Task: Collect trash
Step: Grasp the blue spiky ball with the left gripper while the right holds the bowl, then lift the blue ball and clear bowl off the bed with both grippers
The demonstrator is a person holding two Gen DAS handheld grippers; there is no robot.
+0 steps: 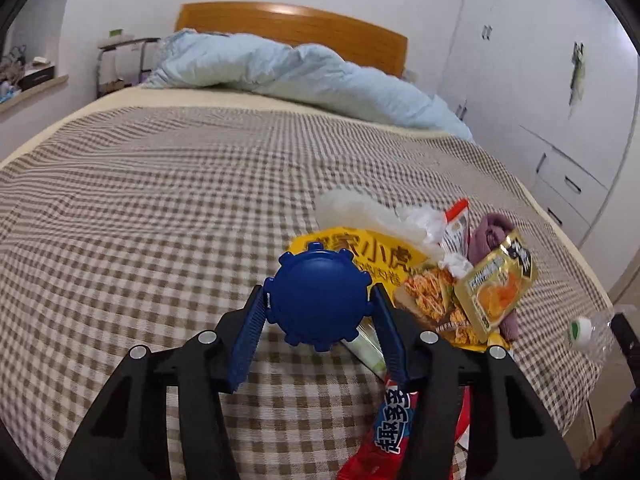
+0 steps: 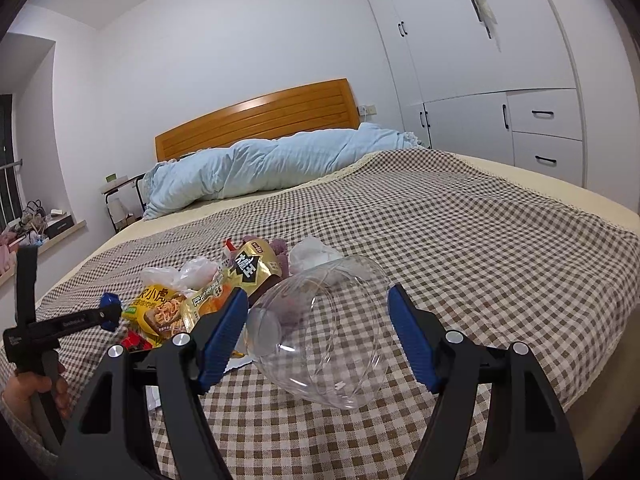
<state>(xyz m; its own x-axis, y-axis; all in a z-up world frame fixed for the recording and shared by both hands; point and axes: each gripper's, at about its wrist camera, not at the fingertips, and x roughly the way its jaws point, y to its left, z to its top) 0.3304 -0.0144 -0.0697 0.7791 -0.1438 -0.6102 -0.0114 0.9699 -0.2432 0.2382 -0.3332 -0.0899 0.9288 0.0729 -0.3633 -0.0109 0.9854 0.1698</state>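
Note:
My left gripper [image 1: 319, 292] is shut on a round dark-blue lid [image 1: 318, 304] with a notched rim, its pads against both sides. It hangs just above the left edge of a trash pile: a yellow snack bag [image 1: 360, 254], a gold packet [image 1: 496, 284], a red wrapper [image 1: 390, 428] and a white plastic bag [image 1: 360, 208]. My right gripper [image 2: 317, 294] is shut on a clear plastic bottle [image 2: 320, 340], seen bottom-first between its blue pads. The bottle's green-and-white cap [image 1: 579, 330] shows at the right in the left wrist view. The left gripper [image 2: 110, 312] appears left of the yellow bag [image 2: 160, 304].
The pile lies on a bed with a brown checked cover [image 1: 160, 200]. A purple cloth [image 1: 492, 232] sits among the wrappers. A light-blue duvet [image 2: 272, 164] lies by the wooden headboard [image 2: 260, 116]. White wardrobes [image 2: 520, 60] stand on the right. A hand [image 2: 24, 392] holds the left tool.

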